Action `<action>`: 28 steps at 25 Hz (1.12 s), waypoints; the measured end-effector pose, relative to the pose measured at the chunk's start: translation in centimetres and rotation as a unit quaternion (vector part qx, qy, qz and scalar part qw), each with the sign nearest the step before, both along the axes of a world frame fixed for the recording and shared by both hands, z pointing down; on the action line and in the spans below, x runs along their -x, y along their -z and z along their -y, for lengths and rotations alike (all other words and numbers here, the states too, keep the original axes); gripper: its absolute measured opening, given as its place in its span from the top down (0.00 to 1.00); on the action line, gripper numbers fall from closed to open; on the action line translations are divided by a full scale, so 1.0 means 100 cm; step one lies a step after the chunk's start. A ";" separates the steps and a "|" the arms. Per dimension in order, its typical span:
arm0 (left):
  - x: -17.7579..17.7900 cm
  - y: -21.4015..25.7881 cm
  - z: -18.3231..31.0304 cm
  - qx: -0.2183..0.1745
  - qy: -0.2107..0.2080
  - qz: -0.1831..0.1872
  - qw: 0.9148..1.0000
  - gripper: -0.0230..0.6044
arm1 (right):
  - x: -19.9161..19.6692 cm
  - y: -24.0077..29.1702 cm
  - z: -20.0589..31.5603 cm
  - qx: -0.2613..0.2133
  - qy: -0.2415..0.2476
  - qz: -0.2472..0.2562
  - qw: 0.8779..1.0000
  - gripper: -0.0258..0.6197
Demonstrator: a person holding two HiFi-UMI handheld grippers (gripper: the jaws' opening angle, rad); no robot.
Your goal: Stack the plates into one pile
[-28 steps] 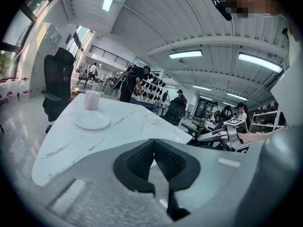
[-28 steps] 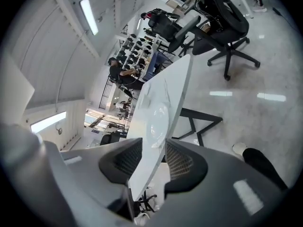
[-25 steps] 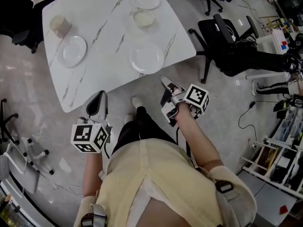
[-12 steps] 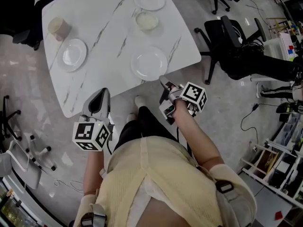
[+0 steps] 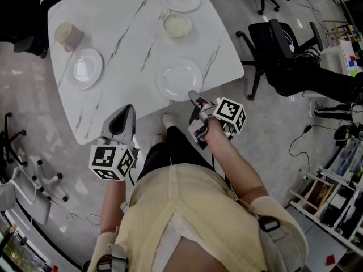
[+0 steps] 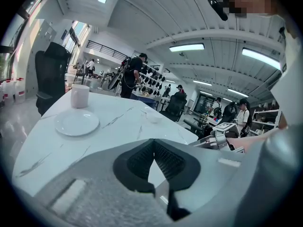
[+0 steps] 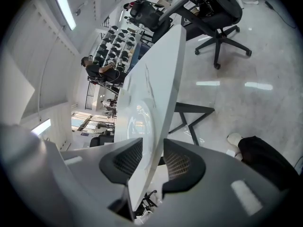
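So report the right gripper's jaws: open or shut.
Open: in its own view the right gripper has its black pads standing apart, with the edge of the white marble table showing in the gap between them.

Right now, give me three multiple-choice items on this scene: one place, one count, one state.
1. The cup stands on the table: A at the near right corner; B at the far left corner; C in the middle.
2. Cups on the table: A one; B two; C three.
3. The right tongs are: A shut, empty; B shut on the cup; C open, astride the table edge.
Key: 1 B, the head view shows it far left. 2 A, only one is in view. 3 C, the right gripper view shows the pads apart with the edge between them.
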State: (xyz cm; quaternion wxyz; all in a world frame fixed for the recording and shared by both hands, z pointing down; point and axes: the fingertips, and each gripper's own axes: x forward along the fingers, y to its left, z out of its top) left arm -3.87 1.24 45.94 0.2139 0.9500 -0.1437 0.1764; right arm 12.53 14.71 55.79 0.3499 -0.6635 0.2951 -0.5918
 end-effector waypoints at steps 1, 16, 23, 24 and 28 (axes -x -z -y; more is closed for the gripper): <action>0.000 -0.001 0.001 0.001 0.000 0.001 1.000 0.96 | 0.000 -0.001 -0.001 0.005 0.001 0.000 1.000 0.76; -0.004 -0.001 -0.003 -0.003 -0.013 0.004 1.000 0.96 | 0.004 0.002 -0.008 0.007 0.005 0.003 1.000 0.91; 0.001 0.001 -0.003 -0.005 -0.010 0.003 1.000 0.96 | 0.004 0.015 -0.010 -0.015 -0.002 -0.009 1.000 0.92; 0.002 0.002 -0.003 -0.005 -0.008 0.002 1.000 0.96 | 0.004 0.017 -0.010 -0.019 -0.002 -0.011 1.000 0.93; 0.006 0.004 -0.001 -0.009 0.000 0.000 1.000 0.96 | 0.003 0.026 -0.010 -0.043 -0.008 -0.017 0.999 0.94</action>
